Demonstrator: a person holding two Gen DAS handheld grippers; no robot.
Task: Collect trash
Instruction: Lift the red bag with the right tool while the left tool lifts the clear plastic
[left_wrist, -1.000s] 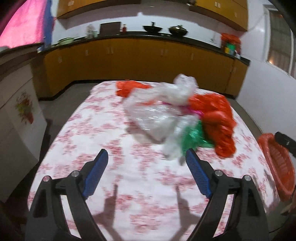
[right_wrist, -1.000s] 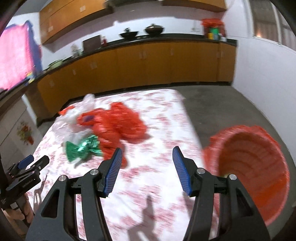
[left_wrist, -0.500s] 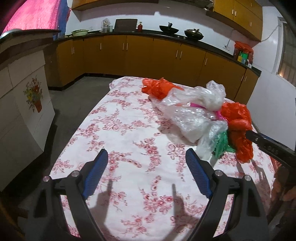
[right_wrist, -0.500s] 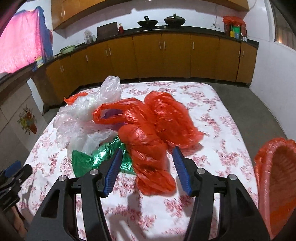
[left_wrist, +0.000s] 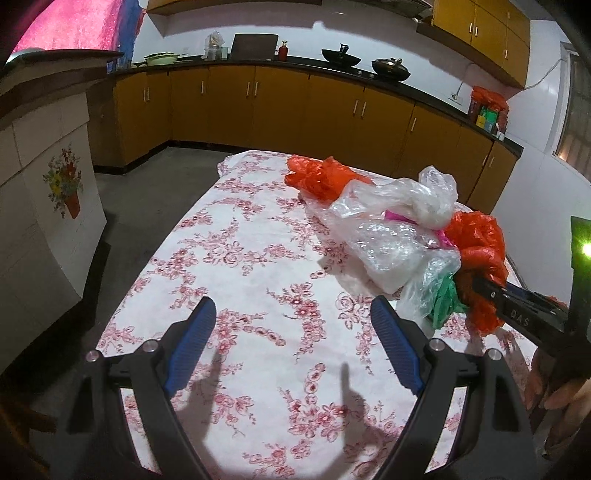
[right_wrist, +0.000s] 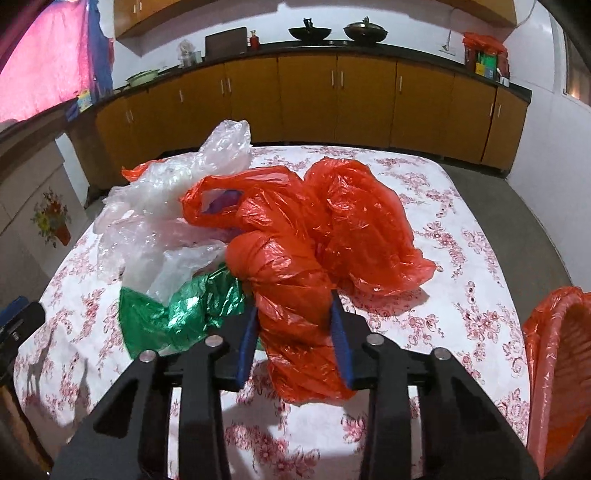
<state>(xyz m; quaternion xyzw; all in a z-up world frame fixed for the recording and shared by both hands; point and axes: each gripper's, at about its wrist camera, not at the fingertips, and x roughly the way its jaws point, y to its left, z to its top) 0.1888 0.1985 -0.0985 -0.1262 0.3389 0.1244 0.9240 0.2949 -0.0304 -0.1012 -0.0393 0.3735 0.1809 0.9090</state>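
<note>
The right gripper (right_wrist: 293, 310) is seen closing its jaws on the twisted red bag (right_wrist: 295, 314), whose crinkled plastic fills the gap between the blue pads (right_wrist: 247, 339) and appears to be touched by both. In the left wrist view the same gripper (left_wrist: 480, 286) is seen reaching in from the right edge, its tip buried in the red plastic (left_wrist: 480, 258). A hand (left_wrist: 554, 387) is glimpsed below it at the frame's edge.

The left gripper (left_wrist: 291, 317) is held with its jaws spread wide above the bare tablecloth (left_wrist: 240, 258), nothing between its fingers, and it is kept apart from the pile.

The trash is heaped on the far right part of the table. Just left of the red bag a green bag (right_wrist: 177, 314) is lying, touching it. Behind these, clear bags (right_wrist: 159, 221) are piled, and a second red bag (left_wrist: 321, 177) is found at the pile's far end. A red basket (right_wrist: 557, 354) is seen off the table's right edge, beside the table.

Behind the table a run of yellow cabinets (right_wrist: 332, 103) with a dark counter is visible, with two woks (right_wrist: 336, 31) set on it.
</note>
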